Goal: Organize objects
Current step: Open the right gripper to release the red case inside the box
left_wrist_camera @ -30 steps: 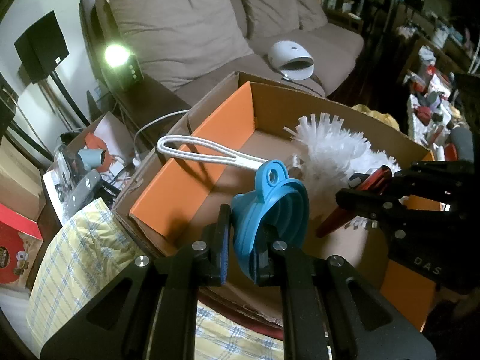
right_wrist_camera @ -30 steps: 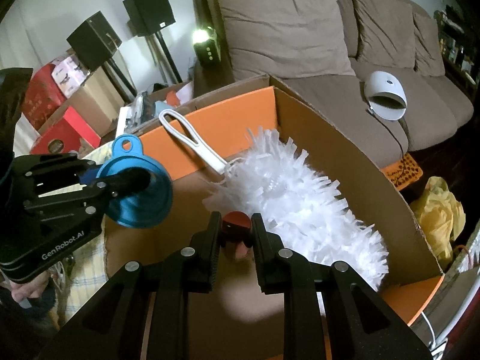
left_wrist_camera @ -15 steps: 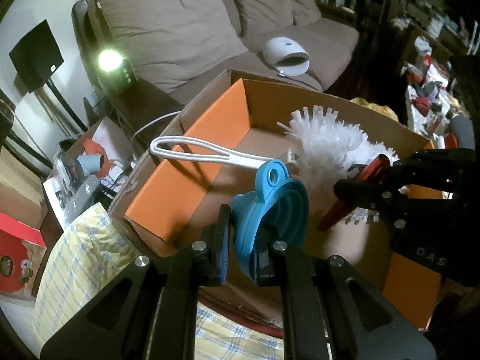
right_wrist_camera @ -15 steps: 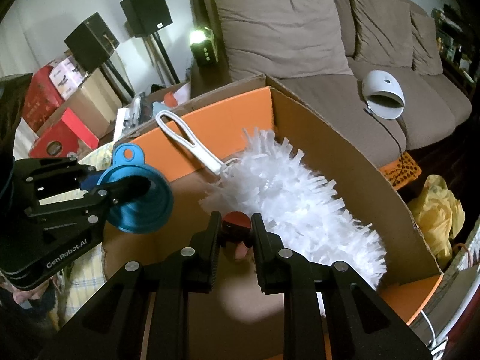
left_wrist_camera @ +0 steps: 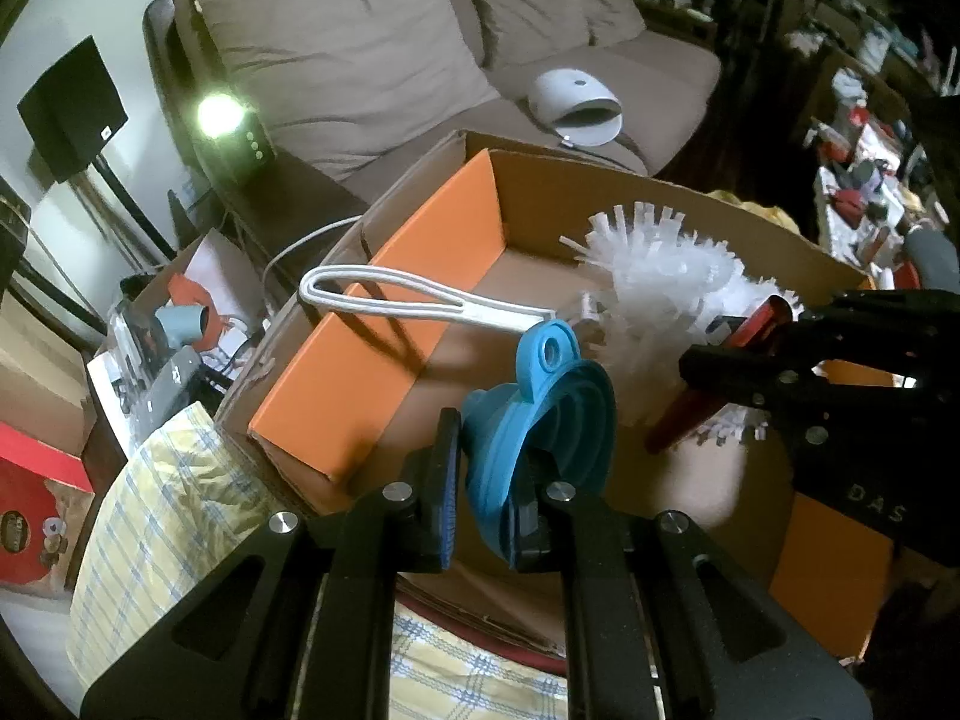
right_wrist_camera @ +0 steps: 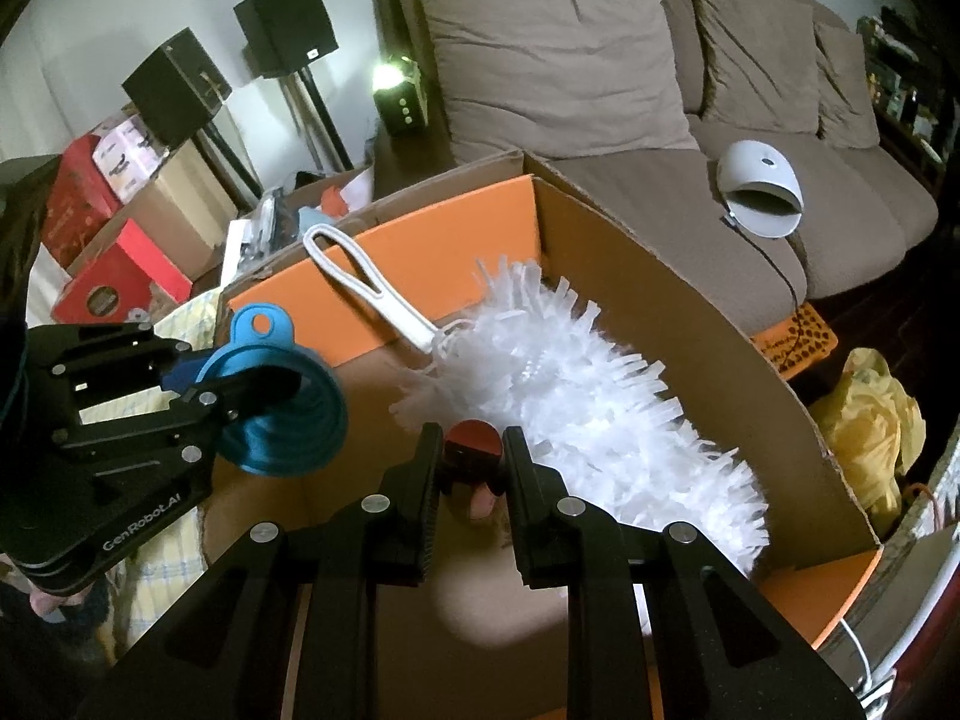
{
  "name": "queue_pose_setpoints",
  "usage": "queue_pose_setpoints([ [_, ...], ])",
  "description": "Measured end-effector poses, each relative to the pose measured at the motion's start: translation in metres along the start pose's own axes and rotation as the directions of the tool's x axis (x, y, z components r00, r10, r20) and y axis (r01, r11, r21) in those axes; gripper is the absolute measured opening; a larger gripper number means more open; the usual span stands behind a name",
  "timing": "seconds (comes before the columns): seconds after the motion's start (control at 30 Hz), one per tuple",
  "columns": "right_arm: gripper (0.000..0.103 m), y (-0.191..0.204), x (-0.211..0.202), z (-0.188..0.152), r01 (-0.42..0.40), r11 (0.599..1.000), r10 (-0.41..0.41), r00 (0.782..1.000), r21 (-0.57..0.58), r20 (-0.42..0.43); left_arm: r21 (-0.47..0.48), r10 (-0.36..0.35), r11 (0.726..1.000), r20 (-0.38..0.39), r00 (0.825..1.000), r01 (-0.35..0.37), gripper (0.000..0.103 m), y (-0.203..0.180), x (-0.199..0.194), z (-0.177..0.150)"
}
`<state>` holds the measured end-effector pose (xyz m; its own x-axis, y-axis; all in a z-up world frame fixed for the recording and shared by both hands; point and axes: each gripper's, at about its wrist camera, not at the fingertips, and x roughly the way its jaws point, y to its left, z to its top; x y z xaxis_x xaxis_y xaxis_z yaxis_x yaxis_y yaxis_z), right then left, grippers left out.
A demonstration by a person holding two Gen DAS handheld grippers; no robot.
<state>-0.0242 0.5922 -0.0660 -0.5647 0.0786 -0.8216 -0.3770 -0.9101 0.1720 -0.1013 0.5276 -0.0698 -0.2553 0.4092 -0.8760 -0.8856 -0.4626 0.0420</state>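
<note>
Both grippers hang over the open cardboard box (right_wrist_camera: 690,276) in front of the sofa (right_wrist_camera: 570,60). The left gripper (left_wrist_camera: 489,501) is clenched on the wall of a blue collapsible funnel (left_wrist_camera: 540,414), which sits tilted above the box's near corner, its hanging tab pointing up. It looks like soft silicone: light, bendy, likely to fold under a hard squeeze, so the rim where the jaws pinch it seems the sensible hold. The right gripper (right_wrist_camera: 471,465) grips a small red object (right_wrist_camera: 472,447) by its dark red end; what it is I cannot make out, though it appears rigid and light. Inside the box lies a white fluffy duster (right_wrist_camera: 576,396), its looped handle (right_wrist_camera: 354,270) leaning on the orange-lined wall. Its fronds would crush easily; the stiff handle is the place to take it.
</note>
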Motion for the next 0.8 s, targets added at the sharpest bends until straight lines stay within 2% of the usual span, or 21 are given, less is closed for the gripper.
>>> queue_pose_setpoints([
  [0.33, 0.02, -0.004, 0.0, 0.002, 0.003, 1.0, -0.003, 1.0, 0.008, 0.009, 0.001, -0.004, 1.0, -0.004, 1.0, 0.004, 0.011, 0.0, 0.001, -0.001],
  [0.8, 0.02, -0.011, -0.011, 0.004, 0.003, 1.0, -0.005, 0.998, 0.024, 0.065, -0.004, -0.009, 1.0, -0.001, 1.0, 0.009, 0.011, 0.0, 0.001, -0.001],
])
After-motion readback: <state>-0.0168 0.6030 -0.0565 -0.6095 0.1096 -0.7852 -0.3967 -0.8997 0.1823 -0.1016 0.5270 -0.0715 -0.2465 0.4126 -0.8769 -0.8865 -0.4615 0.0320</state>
